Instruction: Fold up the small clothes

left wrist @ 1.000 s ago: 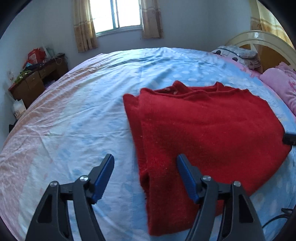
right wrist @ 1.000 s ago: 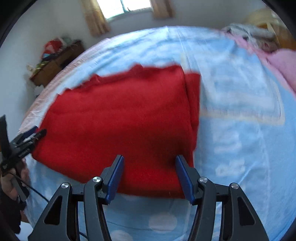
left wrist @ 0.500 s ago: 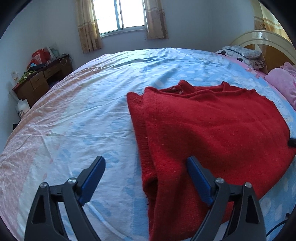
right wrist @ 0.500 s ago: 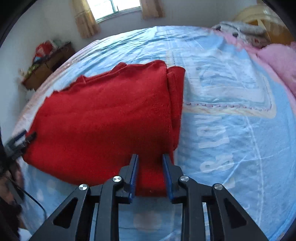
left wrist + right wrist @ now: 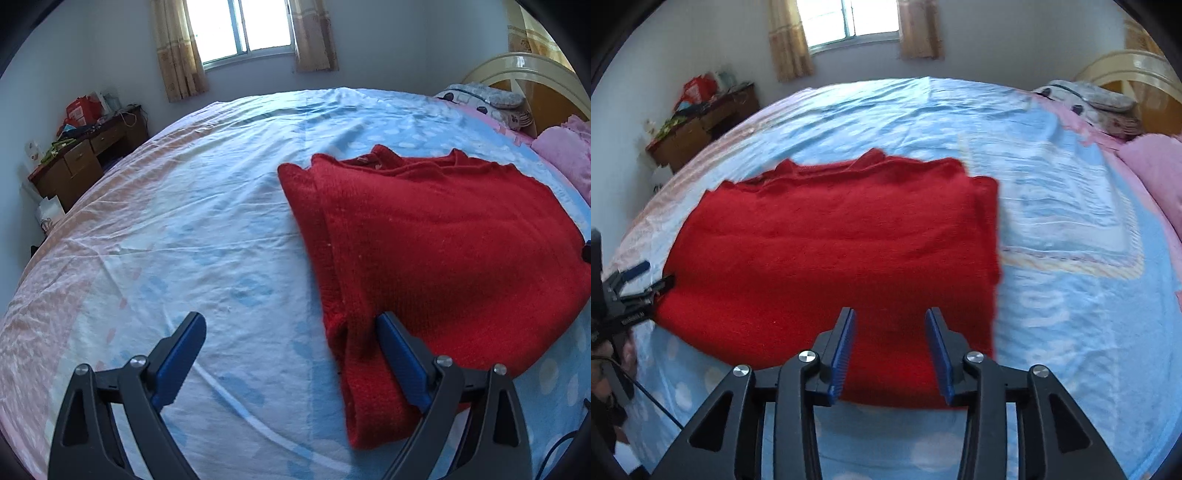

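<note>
A red knitted sweater [image 5: 436,251] lies folded flat on the bed, also in the right wrist view [image 5: 842,251]. My left gripper [image 5: 291,332] is open wide and empty, hovering over the sweater's near left corner; its right finger is above the fabric edge. It also shows at the left edge of the right wrist view [image 5: 646,275]. My right gripper [image 5: 890,325] is open and empty, just above the sweater's near edge, with red fabric showing between its fingers.
The bed sheet [image 5: 184,229] is light blue and pink. A pink pillow [image 5: 569,158] and a headboard [image 5: 524,70] are at the right. A wooden desk [image 5: 85,158] with clutter stands at the left wall. A window [image 5: 243,26] is behind.
My right gripper narrowed over the sweater's near edge, then opened wider and pulled back. My left gripper opened wider and drew back a little. The sweater lies still.
</note>
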`<action>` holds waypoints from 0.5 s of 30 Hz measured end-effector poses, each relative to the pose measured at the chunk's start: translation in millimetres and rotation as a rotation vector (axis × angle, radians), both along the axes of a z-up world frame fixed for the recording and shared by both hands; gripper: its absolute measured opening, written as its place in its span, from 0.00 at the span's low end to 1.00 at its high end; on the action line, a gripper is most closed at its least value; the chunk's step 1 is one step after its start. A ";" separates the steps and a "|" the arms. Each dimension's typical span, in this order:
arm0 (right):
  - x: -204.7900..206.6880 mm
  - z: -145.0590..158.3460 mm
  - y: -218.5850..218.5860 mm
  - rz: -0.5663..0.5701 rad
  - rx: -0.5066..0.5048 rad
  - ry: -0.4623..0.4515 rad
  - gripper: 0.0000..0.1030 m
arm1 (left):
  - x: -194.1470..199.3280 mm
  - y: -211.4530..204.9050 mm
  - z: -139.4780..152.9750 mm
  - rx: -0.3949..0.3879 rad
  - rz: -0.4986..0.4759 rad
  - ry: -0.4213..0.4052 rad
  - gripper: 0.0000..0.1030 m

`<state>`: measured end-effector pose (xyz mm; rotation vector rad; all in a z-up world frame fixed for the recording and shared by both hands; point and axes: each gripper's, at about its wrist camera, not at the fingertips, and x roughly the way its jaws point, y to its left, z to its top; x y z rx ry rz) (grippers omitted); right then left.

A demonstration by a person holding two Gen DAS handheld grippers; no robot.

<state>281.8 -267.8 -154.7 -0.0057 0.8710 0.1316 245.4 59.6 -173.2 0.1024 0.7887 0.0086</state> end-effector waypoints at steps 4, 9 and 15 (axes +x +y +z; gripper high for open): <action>1.3 -18.5 5.9 -0.003 -0.045 0.040 0.40 | -0.9 3.1 -1.8 -0.006 0.003 0.015 0.97; -8.3 -20.7 3.5 -0.026 -0.028 0.036 0.40 | -2.5 4.8 -4.0 -0.015 -0.004 0.024 0.98; -17.4 -24.0 9.2 -0.049 -0.071 0.003 0.40 | -5.2 3.8 -5.7 -0.012 -0.012 0.027 0.99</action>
